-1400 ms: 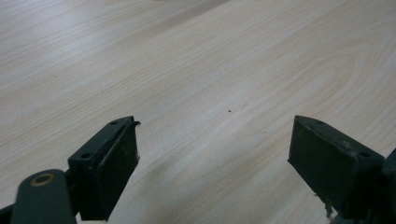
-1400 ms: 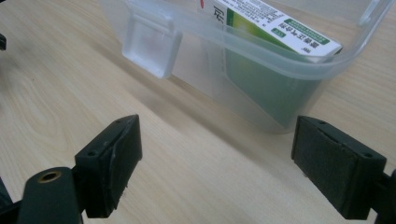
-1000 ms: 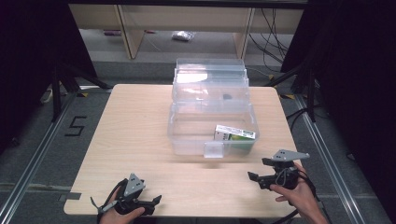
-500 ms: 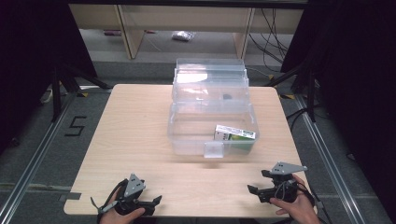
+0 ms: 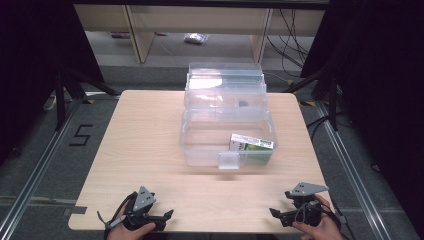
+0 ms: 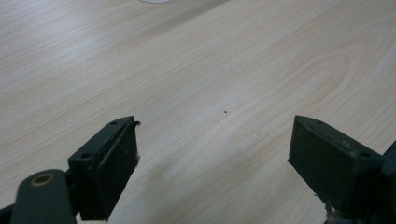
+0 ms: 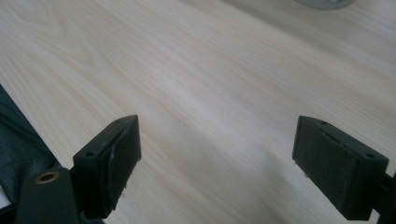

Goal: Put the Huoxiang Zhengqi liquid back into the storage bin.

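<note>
A clear plastic box (image 5: 200, 150) with its lid (image 5: 225, 82) folded back stands in the middle of the wooden table (image 5: 145, 140). A green and white carton (image 5: 251, 147) lies in its right front corner. My left gripper (image 5: 167, 215) rests near the front left edge, open, with bare wood between its jaws (image 6: 215, 140). At the front right edge my right gripper (image 5: 274, 214) is open too, nothing between its jaws (image 7: 217, 140).
The table's front edge runs just under both hands. Beyond the far edge stand shelf legs (image 5: 134, 32) and a small bag (image 5: 194, 38) on the floor. Cables (image 5: 295, 30) hang at the back right. A floor mark reads 5 (image 5: 81, 135).
My right gripper has drawn back toward the front edge of the table and sunk lower. The left gripper has stayed where it was.
</note>
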A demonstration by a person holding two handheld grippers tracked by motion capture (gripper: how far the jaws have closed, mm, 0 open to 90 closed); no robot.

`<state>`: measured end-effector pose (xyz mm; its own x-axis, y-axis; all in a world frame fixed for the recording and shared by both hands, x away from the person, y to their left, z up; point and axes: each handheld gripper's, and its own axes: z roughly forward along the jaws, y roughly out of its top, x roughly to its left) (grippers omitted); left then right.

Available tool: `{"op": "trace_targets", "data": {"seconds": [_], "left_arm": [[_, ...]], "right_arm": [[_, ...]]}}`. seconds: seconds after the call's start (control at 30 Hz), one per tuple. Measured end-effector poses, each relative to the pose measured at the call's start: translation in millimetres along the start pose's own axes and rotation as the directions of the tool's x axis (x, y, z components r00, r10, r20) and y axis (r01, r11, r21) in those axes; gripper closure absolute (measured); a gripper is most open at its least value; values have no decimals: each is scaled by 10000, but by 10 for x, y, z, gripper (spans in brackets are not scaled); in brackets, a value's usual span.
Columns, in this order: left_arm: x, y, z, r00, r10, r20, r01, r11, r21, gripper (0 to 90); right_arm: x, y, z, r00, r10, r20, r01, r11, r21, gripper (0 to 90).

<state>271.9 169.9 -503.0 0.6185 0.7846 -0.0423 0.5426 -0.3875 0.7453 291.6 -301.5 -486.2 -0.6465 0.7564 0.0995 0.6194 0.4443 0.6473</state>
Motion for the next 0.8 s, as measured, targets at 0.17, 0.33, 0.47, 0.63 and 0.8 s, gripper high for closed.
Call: {"op": "trace_targets", "data": {"seconds": [0.17, 0.33, 0.47, 0.63, 0.8], "left_arm": [[-1, 0, 1, 10000, 6, 4, -6, 10000, 6, 150], [-2, 0, 1, 10000, 4, -6, -4, 10000, 2, 150], [-2, 1, 2, 10000, 25, -4, -25, 10000, 13, 150], [-1, 1, 3, 10000, 44, 2, -44, 10000, 19, 150], [5, 5, -3, 10000, 73, 61, -74, 9999, 149, 150]], "right_arm": [[-32, -51, 3, 9993, -362, 94, 362, 9993, 12, 165], [-13, -75, -12, 9998, -159, 117, 157, 9997, 196, 165], [-11, -94, 13, 9996, -99, 254, 99, 10000, -9, 166], [15, -93, 13, 9995, 268, 182, -272, 9994, 201, 166], [8, -95, 19, 9998, 41, 211, -44, 9999, 153, 166]]}}
